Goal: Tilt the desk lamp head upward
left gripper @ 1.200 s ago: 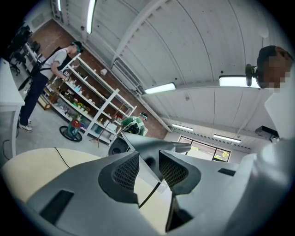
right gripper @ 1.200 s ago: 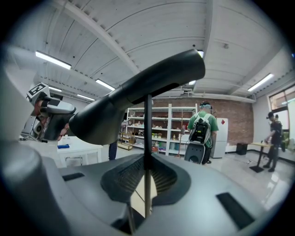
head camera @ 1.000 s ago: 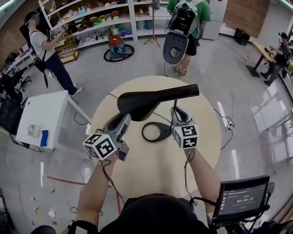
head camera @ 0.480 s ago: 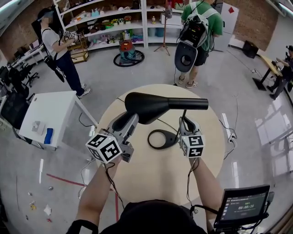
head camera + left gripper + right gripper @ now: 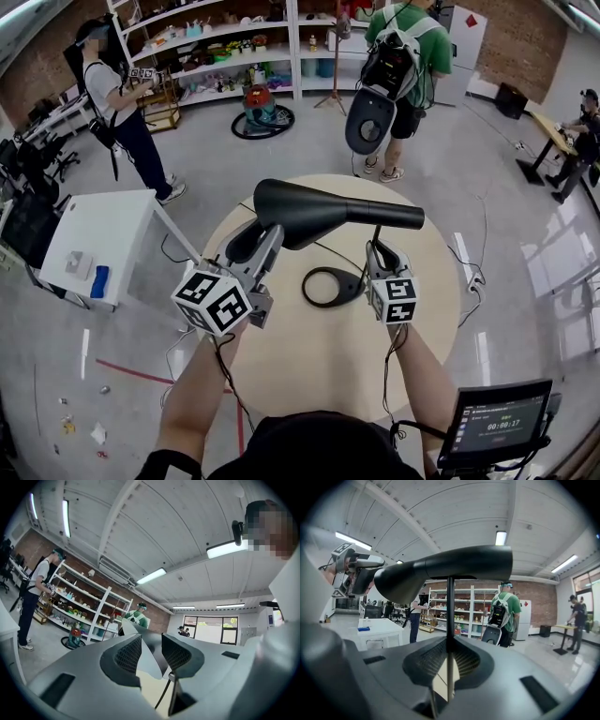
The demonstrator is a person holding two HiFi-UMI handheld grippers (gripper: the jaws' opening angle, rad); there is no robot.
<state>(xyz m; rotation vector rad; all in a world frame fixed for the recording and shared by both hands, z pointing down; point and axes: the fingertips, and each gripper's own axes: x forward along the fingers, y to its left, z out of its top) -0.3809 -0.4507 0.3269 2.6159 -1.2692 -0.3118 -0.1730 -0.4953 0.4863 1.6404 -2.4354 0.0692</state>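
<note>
— Where is the desk lamp (image 5: 323, 214)?
— On the round table (image 5: 319, 361), its ring base (image 5: 351, 287) near the middle. The thin stem (image 5: 376, 233) rises at the base's 3 o'clock side.
— And the lamp head (image 5: 295, 208)?
— Roughly level, with the wide end toward 9 o'clock and the narrow end toward 3.
— The grippers?
— The left gripper (image 5: 246, 246) pinches the head's wide end from below. The right gripper (image 5: 378, 251) is clamped on the stem.
</note>
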